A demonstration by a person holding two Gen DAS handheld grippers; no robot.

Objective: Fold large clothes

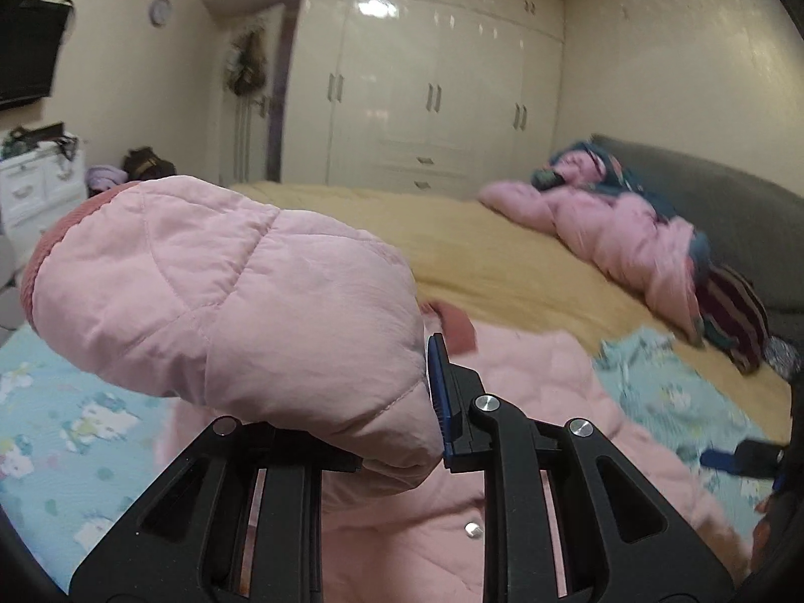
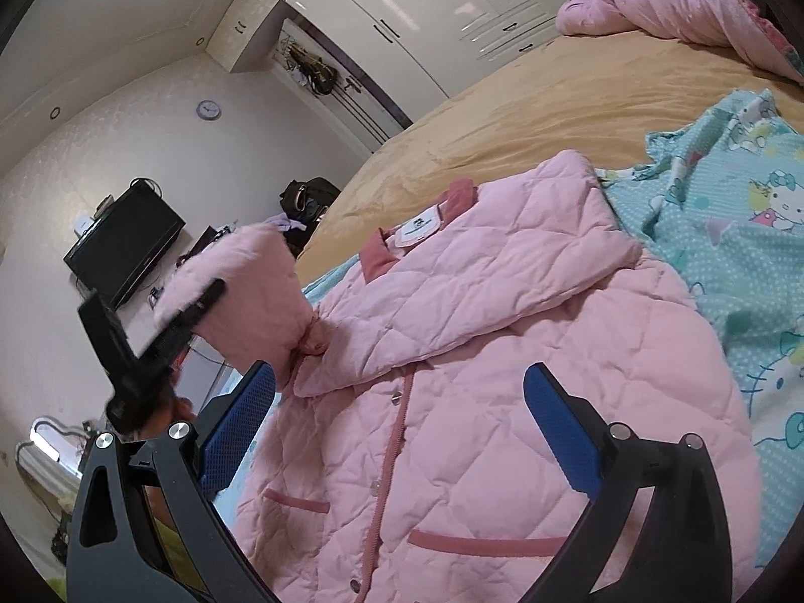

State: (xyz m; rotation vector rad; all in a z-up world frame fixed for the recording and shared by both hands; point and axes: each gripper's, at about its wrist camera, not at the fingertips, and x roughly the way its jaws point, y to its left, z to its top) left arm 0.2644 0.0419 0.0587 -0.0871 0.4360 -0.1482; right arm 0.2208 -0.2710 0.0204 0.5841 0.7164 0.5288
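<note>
The pale pink quilted jacket with darker pink collar and pocket trim (image 2: 452, 377) lies front-up on the turquoise cartoon-print sheet (image 2: 728, 231), which is spread over the mustard-yellow bedspread (image 2: 527, 115). One sleeve is folded across the jacket's chest; the other pink quilted sleeve with a ribbed rose cuff (image 1: 201, 291) is raised off the jacket, clenched in the left gripper (image 1: 397, 427) — its blue pad presses the fabric on one side. The right gripper (image 2: 402, 432) hangs above the jacket's snap-button front, its blue-padded fingers (image 2: 563, 432) spread wide and grasping nothing. Beyond the jacket, at the far side of the bedspread, sits a heap of pink and patterned clothes (image 1: 628, 236). Behind that stands a glossy white wardrobe (image 1: 427, 90).
</note>
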